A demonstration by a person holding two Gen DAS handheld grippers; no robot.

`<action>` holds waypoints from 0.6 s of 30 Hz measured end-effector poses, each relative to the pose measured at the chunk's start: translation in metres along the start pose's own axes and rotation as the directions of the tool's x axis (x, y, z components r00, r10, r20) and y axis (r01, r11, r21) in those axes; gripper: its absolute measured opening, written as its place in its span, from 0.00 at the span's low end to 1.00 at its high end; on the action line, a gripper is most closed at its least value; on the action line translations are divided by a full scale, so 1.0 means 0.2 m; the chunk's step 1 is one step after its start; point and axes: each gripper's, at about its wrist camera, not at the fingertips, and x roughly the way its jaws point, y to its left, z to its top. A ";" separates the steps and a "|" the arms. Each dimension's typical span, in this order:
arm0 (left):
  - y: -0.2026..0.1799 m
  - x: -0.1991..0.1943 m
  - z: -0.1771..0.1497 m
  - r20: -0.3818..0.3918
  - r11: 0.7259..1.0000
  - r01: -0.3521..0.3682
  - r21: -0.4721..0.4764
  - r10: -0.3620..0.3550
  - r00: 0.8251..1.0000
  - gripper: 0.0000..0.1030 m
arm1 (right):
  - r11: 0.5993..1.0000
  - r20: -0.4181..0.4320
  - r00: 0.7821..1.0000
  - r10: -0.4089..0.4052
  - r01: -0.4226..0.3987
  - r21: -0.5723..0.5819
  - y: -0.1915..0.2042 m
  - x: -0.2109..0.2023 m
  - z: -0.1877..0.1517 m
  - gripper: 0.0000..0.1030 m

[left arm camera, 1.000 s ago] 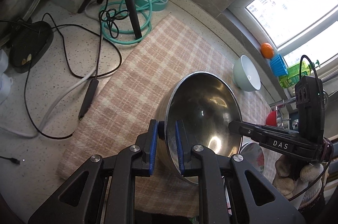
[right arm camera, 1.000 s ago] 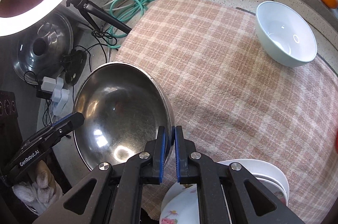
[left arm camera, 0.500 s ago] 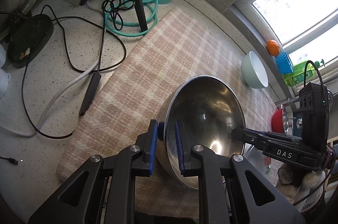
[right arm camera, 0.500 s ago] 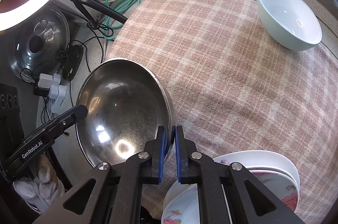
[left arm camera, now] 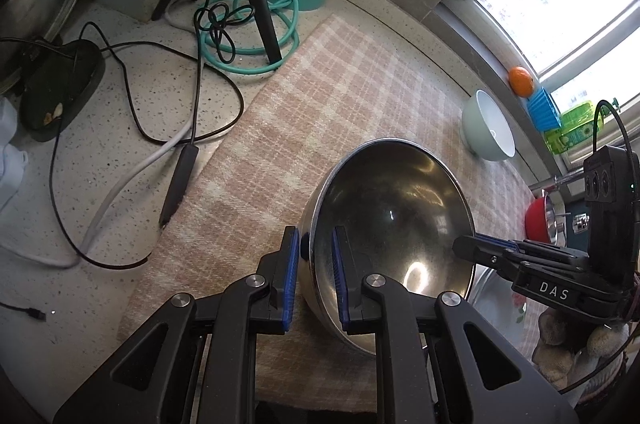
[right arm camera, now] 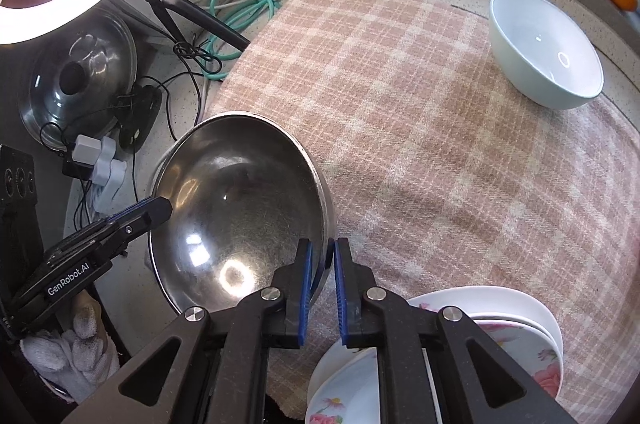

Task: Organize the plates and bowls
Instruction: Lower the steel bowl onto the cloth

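Left wrist view: the left gripper (left arm camera: 315, 264) clamps the near rim of a steel bowl (left arm camera: 394, 220) on the checked cloth (left arm camera: 320, 111). At the opposite rim, the right gripper's (right arm camera: 321, 276) jaws are opening, the rim between them. A pale bowl (right arm camera: 546, 49) sits well apart; flowered plates (right arm camera: 520, 328) lie stacked just beside the right gripper.

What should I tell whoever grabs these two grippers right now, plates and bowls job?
Left gripper: straddles the steel bowl rim, seemingly clamped.
Right gripper: on the opposite rim, jaws opening, rim between them.
Steel bowl sits on the checked cloth, beside the floral plate stack.
Pale green bowl stands alone at the cloth's far corner.
Done: plates stacked.
Left: release the steel bowl, then probably collect the green bowl.
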 end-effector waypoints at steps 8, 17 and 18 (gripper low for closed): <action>0.01 -0.08 0.00 0.047 1.000 -0.025 0.017 0.024 0.999 0.14 | 0.999 0.055 0.998 -0.034 0.034 -0.003 0.01 -0.07 -0.01 0.21; -0.07 -0.20 -0.01 0.100 0.997 -0.007 0.072 0.000 0.995 0.14 | 0.997 0.165 0.984 -0.066 0.061 0.037 -0.02 -0.24 -0.07 0.23; -0.08 -0.21 -0.01 0.102 0.997 0.001 0.075 -0.009 0.995 0.14 | 0.997 0.180 0.981 -0.067 0.060 0.047 -0.04 -0.26 -0.09 0.23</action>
